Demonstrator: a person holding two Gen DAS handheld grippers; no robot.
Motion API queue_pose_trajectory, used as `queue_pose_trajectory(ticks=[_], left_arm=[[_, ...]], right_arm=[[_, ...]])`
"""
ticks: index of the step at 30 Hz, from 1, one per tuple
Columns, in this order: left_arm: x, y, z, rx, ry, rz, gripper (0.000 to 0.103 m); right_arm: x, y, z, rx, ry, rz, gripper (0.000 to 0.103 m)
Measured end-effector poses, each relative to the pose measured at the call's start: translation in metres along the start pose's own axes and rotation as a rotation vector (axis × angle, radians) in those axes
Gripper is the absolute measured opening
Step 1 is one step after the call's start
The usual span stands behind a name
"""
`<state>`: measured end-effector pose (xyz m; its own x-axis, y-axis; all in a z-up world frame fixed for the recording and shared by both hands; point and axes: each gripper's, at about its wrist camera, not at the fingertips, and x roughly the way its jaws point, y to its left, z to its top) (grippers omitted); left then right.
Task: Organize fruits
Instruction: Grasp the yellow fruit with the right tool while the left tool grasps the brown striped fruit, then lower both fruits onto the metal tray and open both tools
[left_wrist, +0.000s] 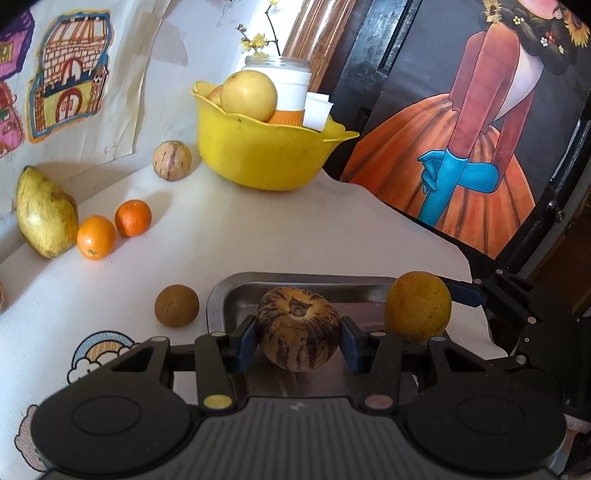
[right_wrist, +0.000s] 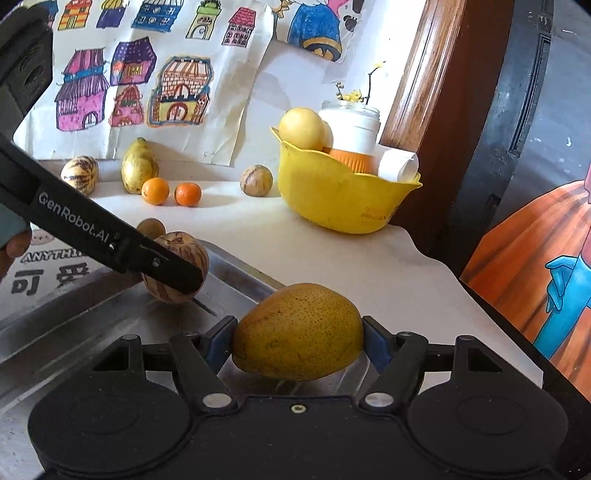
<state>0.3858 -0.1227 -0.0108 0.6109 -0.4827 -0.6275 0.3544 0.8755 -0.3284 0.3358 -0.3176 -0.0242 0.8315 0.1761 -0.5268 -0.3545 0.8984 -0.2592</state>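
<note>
My left gripper (left_wrist: 298, 341) is shut on a striped brown-and-cream melon (left_wrist: 298, 328) over the metal tray (left_wrist: 236, 295); the melon also shows in the right wrist view (right_wrist: 181, 258), partly hidden by the left gripper's finger. My right gripper (right_wrist: 299, 341) is shut on a yellow-brown mango (right_wrist: 298, 330) above the tray's right part (right_wrist: 110, 317); the mango shows in the left wrist view (left_wrist: 418, 311).
On the white table lie a large yellow mango (left_wrist: 44, 214), two oranges (left_wrist: 96, 237) (left_wrist: 133, 218), a striped melon (left_wrist: 172, 160), a small brown fruit (left_wrist: 176, 305) and another striped melon (right_wrist: 79, 173). A yellow bowl (left_wrist: 266, 155) holds pale fruit and a jar. A painting (left_wrist: 461, 140) leans at the right.
</note>
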Motion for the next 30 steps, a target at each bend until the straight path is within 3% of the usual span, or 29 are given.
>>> queue_pose_trajectory(ticks=[10,14,18,20,24,28,30], left_arm=[[0.002,0.007,0.003,-0.065,0.024,-0.012,0.053],[-0.008,0.005,0.006,-0.11,0.014,-0.019,0.069],[-0.029,-0.003,0.007,-0.106,-0.024,0.0,0.073],[-0.045,-0.009,0.004,-0.102,-0.058,0.009,0.082],[-0.08,-0.022,-0.004,-0.06,-0.125,0.044,0.088],[-0.112,-0.033,-0.018,-0.045,-0.179,0.075,0.101],[-0.127,-0.039,-0.026,-0.024,-0.207,0.096,0.102]], right_arm=[[0.003,-0.001,-0.006,0.015,0.017,-0.001,0.075],[-0.005,0.0,-0.005,0.017,-0.002,-0.001,0.086],[-0.025,0.003,-0.002,0.038,-0.033,0.006,0.091],[-0.039,0.006,-0.002,0.05,-0.051,0.007,0.095],[-0.068,0.013,-0.002,0.077,-0.084,0.008,0.1],[-0.1,0.022,-0.003,0.11,-0.112,0.008,0.102],[-0.114,0.027,-0.004,0.128,-0.121,0.008,0.102]])
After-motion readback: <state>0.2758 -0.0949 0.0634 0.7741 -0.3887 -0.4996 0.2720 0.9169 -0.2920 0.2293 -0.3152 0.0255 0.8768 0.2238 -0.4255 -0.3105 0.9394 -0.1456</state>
